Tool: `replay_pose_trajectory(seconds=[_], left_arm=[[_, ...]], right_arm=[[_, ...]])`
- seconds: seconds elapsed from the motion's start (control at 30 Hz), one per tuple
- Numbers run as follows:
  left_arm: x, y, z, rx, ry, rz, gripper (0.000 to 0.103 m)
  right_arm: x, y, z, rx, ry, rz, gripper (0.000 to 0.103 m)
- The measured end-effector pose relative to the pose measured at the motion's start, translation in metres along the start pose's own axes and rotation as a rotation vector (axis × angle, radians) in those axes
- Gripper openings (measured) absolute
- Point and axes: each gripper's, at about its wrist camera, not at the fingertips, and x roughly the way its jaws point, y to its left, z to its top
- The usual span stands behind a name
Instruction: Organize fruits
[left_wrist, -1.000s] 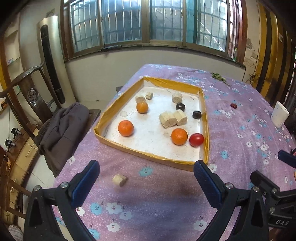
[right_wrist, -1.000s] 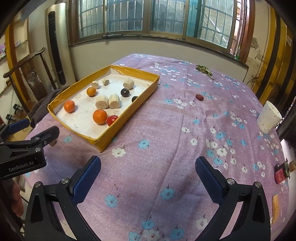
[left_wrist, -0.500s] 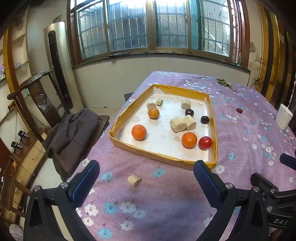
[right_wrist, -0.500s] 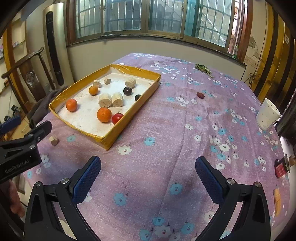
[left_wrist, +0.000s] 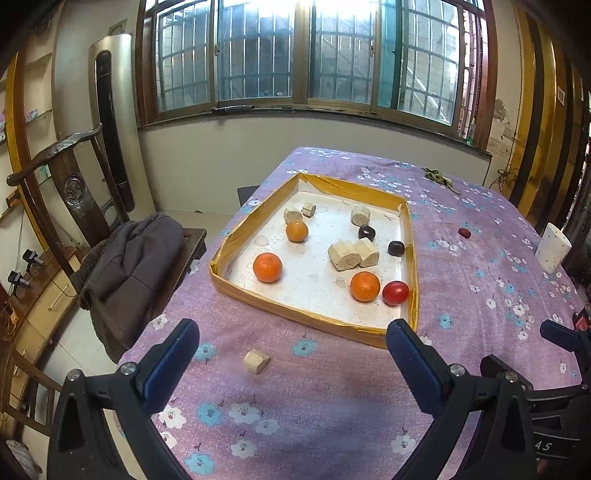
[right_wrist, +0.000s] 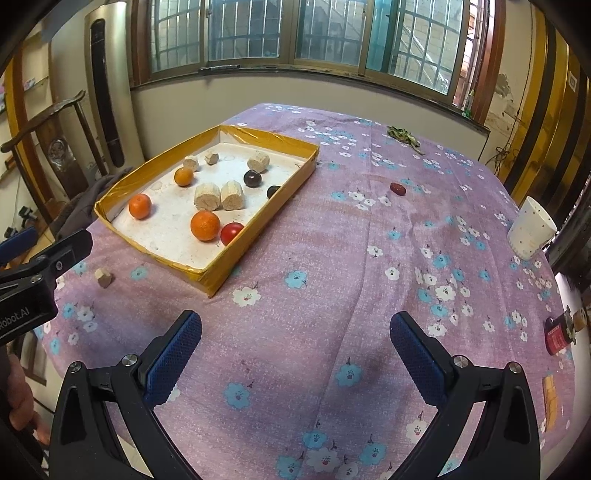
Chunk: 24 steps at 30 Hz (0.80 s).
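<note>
Two strays lie outside the yellow-rimmed cardboard tray (left_wrist: 413, 258): a pale tan chunk (left_wrist: 256, 361) near the left gripper (left_wrist: 291, 363) and a small dark-red fruit (right_wrist: 398, 188) well beyond the right gripper (right_wrist: 295, 356). Lower squarely over the chunk before closing. Both hover above the floral purple counter (right_wrist: 332, 258), fingers spread wide, empty.

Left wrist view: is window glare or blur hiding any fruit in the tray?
Left wrist view: the window blows out at top, but the tray is evenly lit and sharp; fisheye bends its edges. Right wrist view: same soft light, no glare on the tray.
</note>
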Motion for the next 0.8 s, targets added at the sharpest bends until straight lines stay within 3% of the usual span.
replay_pose_trajectory(seconds=[0.8], left_arm=[[0.007, -0.001, 0.009, -0.010, 0.015, -0.032, 0.102]], right_arm=[[0.007, -0.005, -0.001, 0.013, 0.029, 0.001, 0.103]])
